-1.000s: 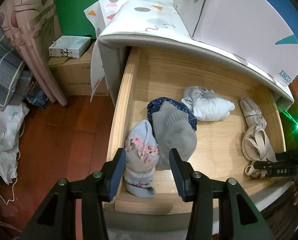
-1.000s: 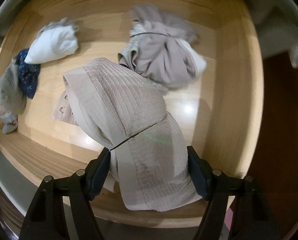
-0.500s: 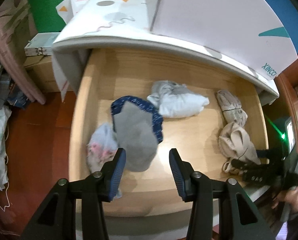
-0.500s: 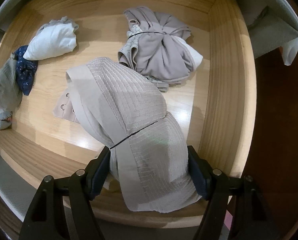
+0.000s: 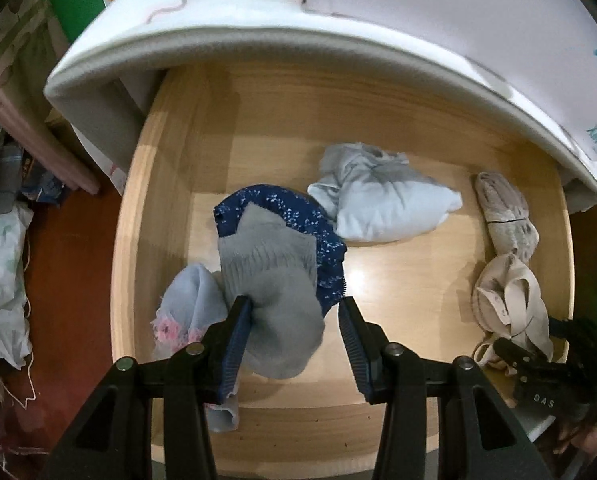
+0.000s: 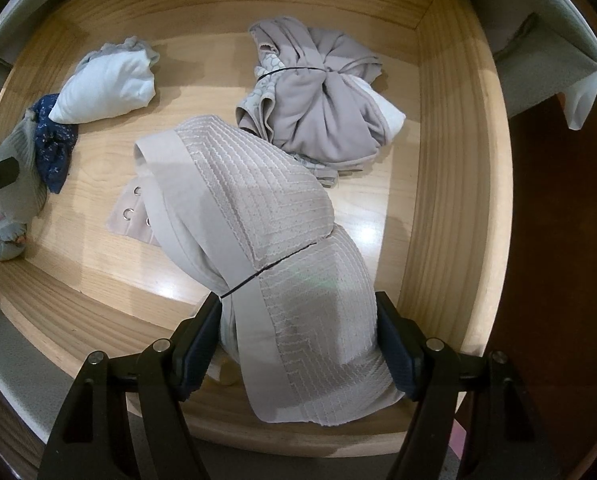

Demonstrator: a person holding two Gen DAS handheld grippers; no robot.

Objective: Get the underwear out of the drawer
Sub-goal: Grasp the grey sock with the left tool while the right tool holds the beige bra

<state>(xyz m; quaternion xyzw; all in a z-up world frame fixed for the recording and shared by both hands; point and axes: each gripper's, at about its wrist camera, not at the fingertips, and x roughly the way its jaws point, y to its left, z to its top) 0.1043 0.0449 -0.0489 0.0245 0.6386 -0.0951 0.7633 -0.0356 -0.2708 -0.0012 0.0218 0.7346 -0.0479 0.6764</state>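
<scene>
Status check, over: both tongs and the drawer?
Left tongs open around grey sock. Right tongs straddling beige bra, grip unclear. Nothing blocking.

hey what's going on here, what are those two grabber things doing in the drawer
A person is working two handheld grippers in an open wooden drawer of bundled clothes. The right gripper has its fingers on either side of a beige bra bundle near the drawer's front right corner. The left gripper is open around the toe of a grey sock lying on a navy patterned piece. A white bundle and a grey tied bundle sit untouched farther back.
</scene>
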